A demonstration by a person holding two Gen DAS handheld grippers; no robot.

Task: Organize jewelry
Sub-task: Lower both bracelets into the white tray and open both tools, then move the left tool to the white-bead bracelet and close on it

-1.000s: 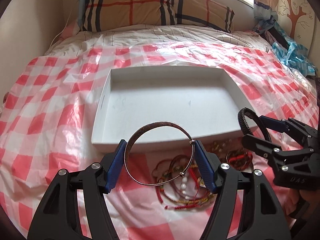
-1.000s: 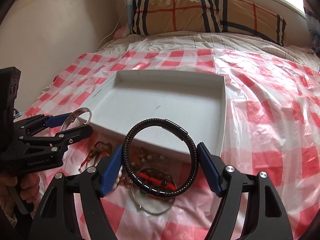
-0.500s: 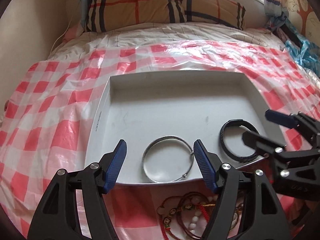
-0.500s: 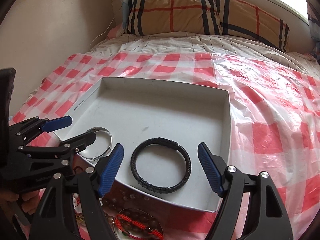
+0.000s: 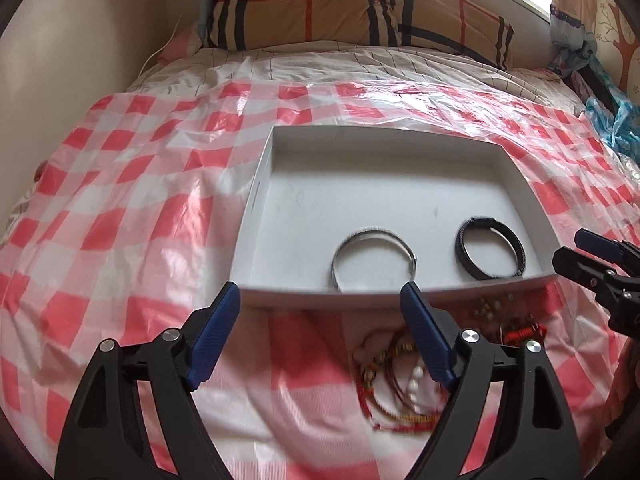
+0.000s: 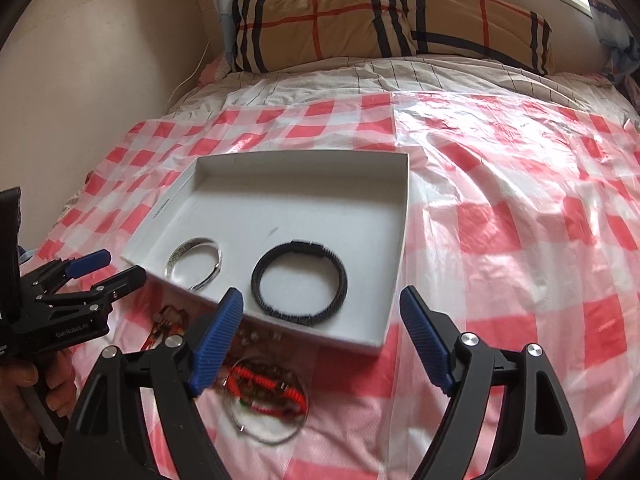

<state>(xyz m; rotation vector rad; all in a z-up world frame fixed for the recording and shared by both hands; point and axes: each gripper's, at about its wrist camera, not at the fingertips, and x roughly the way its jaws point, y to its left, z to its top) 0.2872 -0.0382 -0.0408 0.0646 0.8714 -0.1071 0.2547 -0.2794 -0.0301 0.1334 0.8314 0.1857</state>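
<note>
A white tray [image 5: 256, 204] lies on the checked bed cover; it also shows in the right wrist view [image 6: 400, 240]. In it lie a silver bangle [image 5: 374, 258] [image 6: 195, 264] and a black braided bracelet [image 5: 489, 253] [image 6: 299, 278], side by side near the front wall. My left gripper [image 5: 320, 332] is open and empty, just in front of the tray. My right gripper [image 6: 320, 336] is open and empty, over the tray's front corner. A heap of red cord and bead bracelets [image 5: 394, 376] [image 6: 264, 390] lies on the cover in front of the tray.
A plaid pillow [image 5: 352, 4] lies at the head of the bed, with a wall on the left. Blue plastic [image 5: 612, 120] sits at the right edge. The red and white plastic cover [image 6: 520, 220] spreads around the tray.
Both grippers let go of their bracelets into the tray, opened wide, and drew back toward the near side of the tray. The bangle and black bracelet now rest on the tray floor.
</note>
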